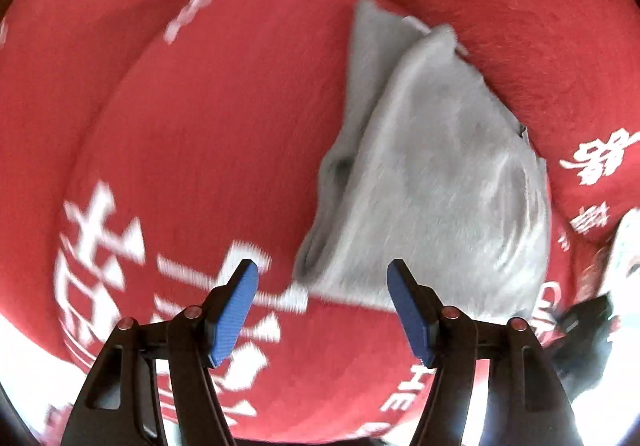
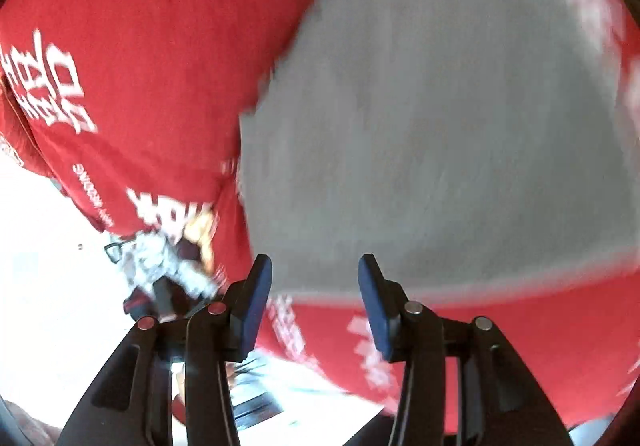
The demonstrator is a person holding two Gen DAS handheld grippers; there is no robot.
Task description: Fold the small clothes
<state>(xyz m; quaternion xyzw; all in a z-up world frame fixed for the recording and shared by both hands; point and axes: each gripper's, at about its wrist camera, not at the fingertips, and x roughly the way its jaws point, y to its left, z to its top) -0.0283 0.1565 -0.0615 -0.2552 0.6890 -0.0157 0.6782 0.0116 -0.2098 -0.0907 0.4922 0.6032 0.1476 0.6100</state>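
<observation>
With the grey garment [image 1: 432, 166] folded at right of frame, we hold both jaws apart, empty. Next, we judge, the left gripper [image 1: 322, 310] and right gripper [image 2: 316, 302] must pinch an edge.

Red cloth [image 1: 208, 118] with white lettering [image 1: 100, 242] spreads across the work surface.
A pair of black-framed glasses [image 2: 114, 249] lies at its edge on a white surface [image 2: 48, 286], near blurred, unclear clutter; a dark object [image 1: 584, 330] sits at the cloth's border.
</observation>
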